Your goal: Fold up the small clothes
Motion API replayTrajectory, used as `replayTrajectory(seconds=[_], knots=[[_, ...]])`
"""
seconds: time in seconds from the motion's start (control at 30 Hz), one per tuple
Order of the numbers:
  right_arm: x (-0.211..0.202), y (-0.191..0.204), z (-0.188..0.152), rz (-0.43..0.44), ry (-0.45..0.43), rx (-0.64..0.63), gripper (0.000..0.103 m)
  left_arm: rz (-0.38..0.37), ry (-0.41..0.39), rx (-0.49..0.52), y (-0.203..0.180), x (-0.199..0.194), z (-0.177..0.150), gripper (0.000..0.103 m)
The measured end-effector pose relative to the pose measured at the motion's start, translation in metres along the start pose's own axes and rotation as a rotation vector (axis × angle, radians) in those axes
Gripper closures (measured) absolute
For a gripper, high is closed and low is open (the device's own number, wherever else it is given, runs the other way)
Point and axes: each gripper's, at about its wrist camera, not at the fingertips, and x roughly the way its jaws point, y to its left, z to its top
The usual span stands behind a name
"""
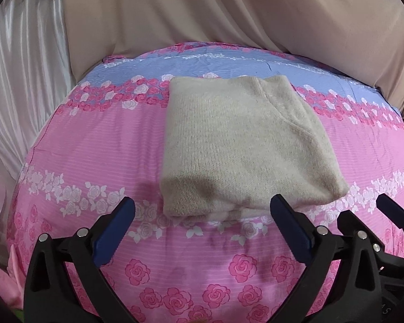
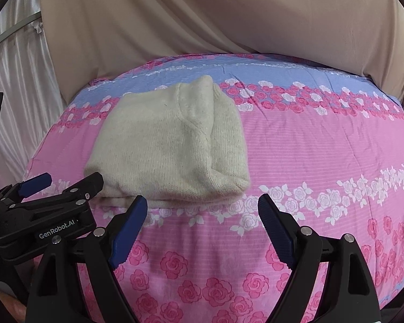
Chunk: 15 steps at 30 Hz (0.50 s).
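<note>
Left wrist view: the left tongs (image 1: 202, 210) are hovering low over a bed, jaws spread wide and holding nothing. Just ahead of them, a cream knitted sweater (image 1: 239, 145) is lying folded into a thick, roughly square bundle on the pink rose-print bedspread (image 1: 94, 148), its near edge sitting between the two blue fingertips (image 1: 115, 231). To the right, the right tongs (image 1: 387, 210) are showing partly at the frame's edge, also spread. Beige draped fabric (image 1: 229, 13) is hanging beyond the bed.

Right wrist view: the right tongs (image 2: 203, 210) are standing wide and empty, with the sweater (image 2: 167, 145) ahead and to their left, its near right corner just beyond the left fingertip. The left tongs (image 2: 67, 183) are sitting to the left, beside the bundle's near edge.

The folding is looking nearly or fully finished. The risk now is disturbing it: the knit is soft and bulky, so a fingertip catching the near edge could be dragging layers apart, and gripping only the top layer could be unrolling the bundle.
</note>
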Motion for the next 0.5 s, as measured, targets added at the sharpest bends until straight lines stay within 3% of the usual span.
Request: replayTrajectory(seconds=[0.13,0.27,0.5], knots=[[-0.001,0.0,-0.001,-0.004,0.002,0.005,0.021,-0.005,0.007,0.008,0.0,0.002,-0.004,0.005],[0.0,0.0,-0.002,-0.022,-0.002,0.007,0.02,0.04,-0.037,0.021,0.0,-0.002,-0.011,0.005],[0.005,-0.002,-0.004,-0.061,0.004,0.02,0.02,0.028,-0.028,-0.03,0.013,-0.002,-0.01,0.005]])
